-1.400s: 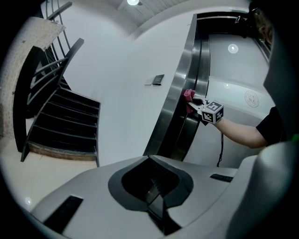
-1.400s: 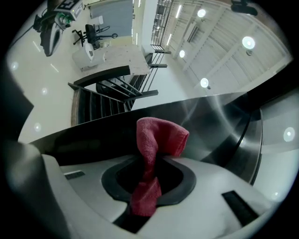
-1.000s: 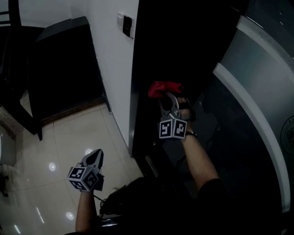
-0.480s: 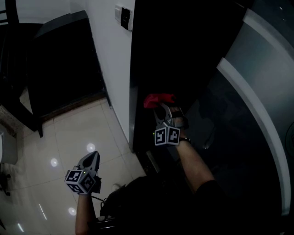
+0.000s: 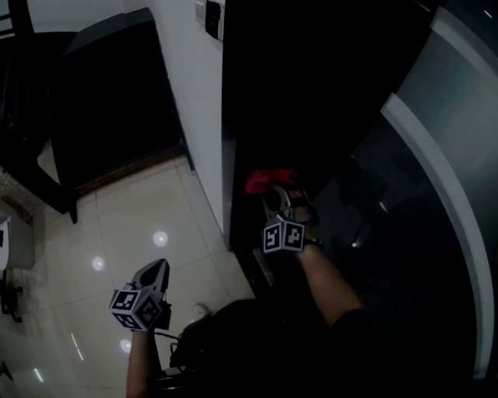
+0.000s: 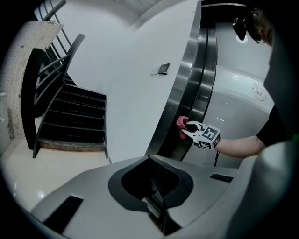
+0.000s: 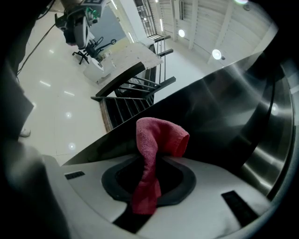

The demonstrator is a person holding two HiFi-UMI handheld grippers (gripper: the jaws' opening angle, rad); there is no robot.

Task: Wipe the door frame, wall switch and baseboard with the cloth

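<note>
At the centre of the head view, the right gripper (image 5: 275,196) is reaching forward to the dark door frame (image 5: 233,116), its jaws closing tight on a red cloth (image 5: 267,180). In the right gripper view the cloth is showing a nubby terry weave; one end is hanging down through the jaws in a narrow strip, while the other is folding over above them in a soft rounded hump against the frame's glossy dark surface. Seen from the left gripper view, the frame is reading as tall curved bands of brushed metal, and the cloth is sitting up against it about halfway up the frame.

At lower left, the left gripper (image 5: 158,270) is hanging well apart from the frame over the pale, shiny tiled floor (image 5: 140,225), its jaws meeting in a point and gripping nothing. The wall switch (image 5: 212,15), a small dark rectangular plate, is sitting on the smooth white wall (image 5: 191,93) at the top edge, well above the cloth. A dark staircase (image 6: 70,105) with slim railings is filling the left side.
</note>
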